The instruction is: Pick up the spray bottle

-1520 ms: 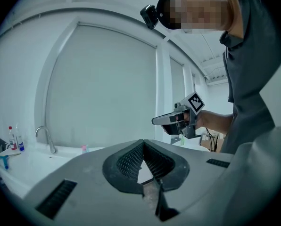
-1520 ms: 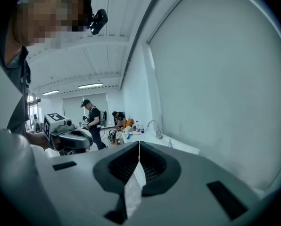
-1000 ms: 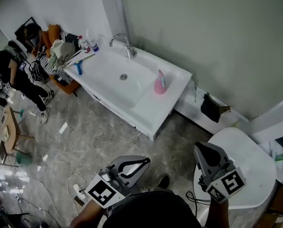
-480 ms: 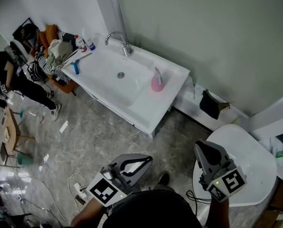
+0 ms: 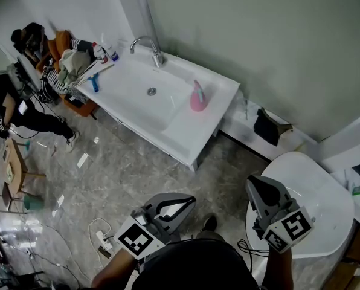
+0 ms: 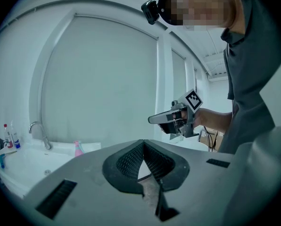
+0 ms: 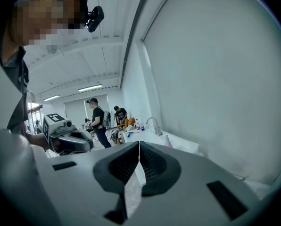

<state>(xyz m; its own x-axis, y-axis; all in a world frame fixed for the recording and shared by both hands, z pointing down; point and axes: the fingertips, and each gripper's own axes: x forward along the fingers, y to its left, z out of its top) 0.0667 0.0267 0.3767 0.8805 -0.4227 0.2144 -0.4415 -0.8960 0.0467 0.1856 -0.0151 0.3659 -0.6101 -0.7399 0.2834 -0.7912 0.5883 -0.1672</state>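
Left claw (image 5: 188, 200) and right claw (image 5: 256, 183) are pinched together, empty. The pink plastic spray bottle (image 5: 197, 99) stands far ahead, untouched.

The pink spray bottle (image 5: 197, 97) stands upright on the flat right end of the white sink unit (image 5: 186, 139), just beside the basin and toward the back edge. The faucet (image 5: 145, 46) is further left along that edge, and a blue brush (image 5: 94, 83) and small bottles (image 5: 101, 52) sit at the unit's left end. The left gripper (image 5: 189, 200) and the right gripper (image 5: 252, 186) are held well short of the unit's front edge, the right one by a round white table (image 5: 316, 186).
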